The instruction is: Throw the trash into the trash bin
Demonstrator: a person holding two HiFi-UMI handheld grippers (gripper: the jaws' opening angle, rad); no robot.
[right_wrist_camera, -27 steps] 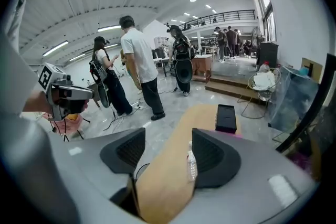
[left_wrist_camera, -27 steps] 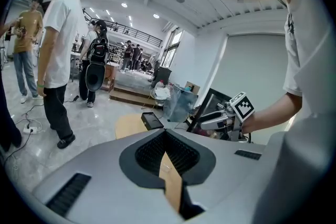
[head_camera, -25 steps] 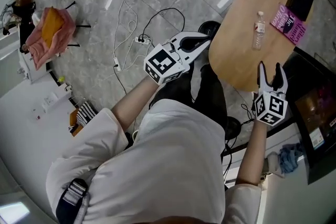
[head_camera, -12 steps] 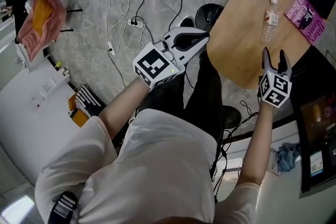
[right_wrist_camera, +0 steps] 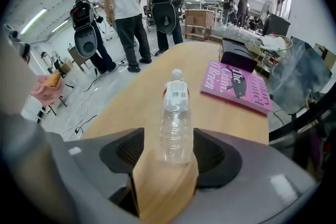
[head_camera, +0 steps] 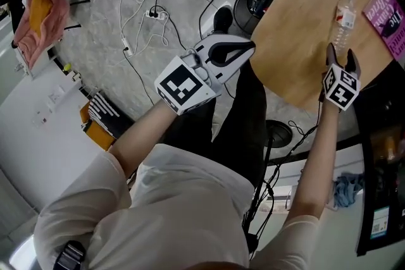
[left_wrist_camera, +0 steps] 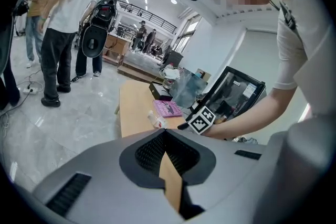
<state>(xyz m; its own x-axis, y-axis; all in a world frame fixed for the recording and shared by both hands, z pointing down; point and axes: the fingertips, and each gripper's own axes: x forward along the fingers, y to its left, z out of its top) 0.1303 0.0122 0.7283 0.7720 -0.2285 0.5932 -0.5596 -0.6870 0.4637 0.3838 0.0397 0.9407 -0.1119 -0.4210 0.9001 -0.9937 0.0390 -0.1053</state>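
A clear plastic bottle (head_camera: pixel 343 16) with a white cap lies on the round wooden table (head_camera: pixel 297 41). My right gripper (head_camera: pixel 342 55) points steeply down at it. In the right gripper view the bottle's (right_wrist_camera: pixel 176 118) base sits between the jaws of the right gripper (right_wrist_camera: pixel 168 135); the jaws are opening and the pads do not press it. My left gripper (head_camera: pixel 249 45) hangs over the floor left of the table, shut and empty, its tips meeting in the left gripper view (left_wrist_camera: pixel 164 132). A black round bin (head_camera: pixel 253 6) stands on the floor by the table's edge.
A pink book (right_wrist_camera: pixel 239 85) and a black box (right_wrist_camera: pixel 239 55) lie beyond the bottle. Cables and a power strip (head_camera: pixel 155 14) trail over the marble floor. A dark screen (head_camera: pixel 383 155) stands right of the table. Several people (right_wrist_camera: pixel 126 13) stand past the far end.
Both grippers have come down. The right one closed in on the bottle until its tips reached the bottle's base. The left one stayed shut near the table's edge.
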